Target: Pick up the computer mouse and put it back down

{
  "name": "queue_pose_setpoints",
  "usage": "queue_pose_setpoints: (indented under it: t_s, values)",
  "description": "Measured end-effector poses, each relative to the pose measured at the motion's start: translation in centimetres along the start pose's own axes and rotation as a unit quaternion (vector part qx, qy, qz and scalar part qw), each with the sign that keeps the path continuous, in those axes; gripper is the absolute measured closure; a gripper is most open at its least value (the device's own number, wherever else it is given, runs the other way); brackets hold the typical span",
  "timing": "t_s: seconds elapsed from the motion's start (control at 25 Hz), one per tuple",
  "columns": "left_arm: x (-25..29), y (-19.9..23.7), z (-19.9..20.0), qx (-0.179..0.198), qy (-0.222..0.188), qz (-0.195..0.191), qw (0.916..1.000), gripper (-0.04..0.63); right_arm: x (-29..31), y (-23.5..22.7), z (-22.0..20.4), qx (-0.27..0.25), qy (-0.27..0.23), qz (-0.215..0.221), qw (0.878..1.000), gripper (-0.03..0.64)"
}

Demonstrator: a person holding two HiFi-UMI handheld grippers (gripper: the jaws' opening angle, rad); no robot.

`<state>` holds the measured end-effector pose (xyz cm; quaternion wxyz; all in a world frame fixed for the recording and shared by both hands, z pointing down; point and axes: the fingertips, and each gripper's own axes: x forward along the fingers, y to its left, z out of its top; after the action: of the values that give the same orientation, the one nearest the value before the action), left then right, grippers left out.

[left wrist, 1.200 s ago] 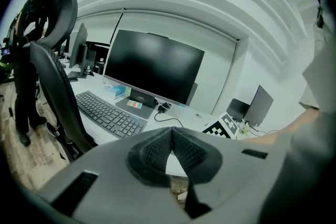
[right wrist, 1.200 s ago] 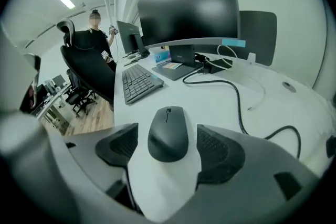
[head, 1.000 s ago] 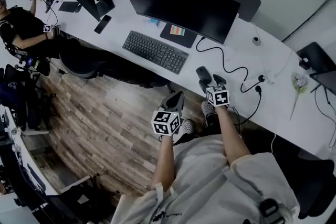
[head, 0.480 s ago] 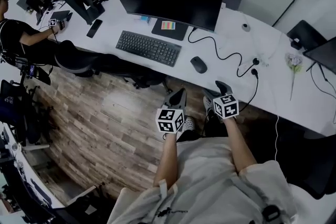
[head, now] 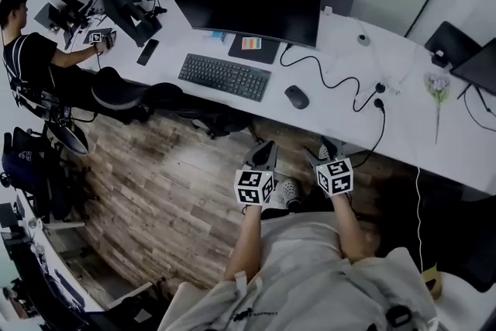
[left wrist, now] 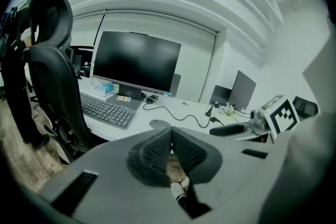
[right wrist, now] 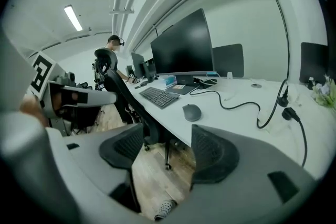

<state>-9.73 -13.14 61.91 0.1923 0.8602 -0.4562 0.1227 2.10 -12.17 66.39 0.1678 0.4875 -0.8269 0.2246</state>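
The mouse (head: pixel 296 97) sits on the tabletop (head: pixel 349 50), just right of the keyboard (head: pixel 225 77); it looks light, hard and smooth, so pinch its sides; the left claw (head: pixel 263 151) is clenched, empty; the right claw (head: pixel 325 147) is apart, empty, and has just been closing a little.

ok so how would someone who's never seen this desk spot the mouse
Find the long white desk and the big dark monitor on it. A black keyboard lies in front of the monitor, and the mouse sits just right of it, near the desk's front edge. It's the only small, rounded dark oval there, where the keyboard is wide and flat.
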Motion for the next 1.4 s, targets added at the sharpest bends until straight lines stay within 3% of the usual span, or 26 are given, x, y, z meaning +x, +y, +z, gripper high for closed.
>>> queue_pose_setpoints:
  t_s: [0.28,0.48,0.88,1.2,1.4]
  values:
    - [-0.5,-0.9,-0.4,0.003,-0.008,0.020,0.9998,0.572,-1.6,1.1,2.5,0.006,-0.069,0.011,0.998,0.387]
    - [-1.8,0.1,0.0,0.000,-0.022,0.019,0.9996,0.572,-1.0,2.7,2.7,-0.019,-0.060,0.006,0.998,0.406]
    - [-2.2,0.0,-0.4,-0.011,-0.018,0.019,0.9996,0.571,-1.4,2.3,2.8,-0.010,-0.060,-0.005,0.998,0.612]
    - [-2.4,0.3,-0.9,-0.009,-0.013,0.016,0.9998,0.572,-0.8,3.6,2.2,-0.009,-0.053,0.006,0.999,0.612]
    - [-2.0,0.8,0.1,-0.007,-0.036,0.030,0.9989,0.571,-2.4,2.9,4.1,-0.016,-0.088,-0.018,0.996,0.614]
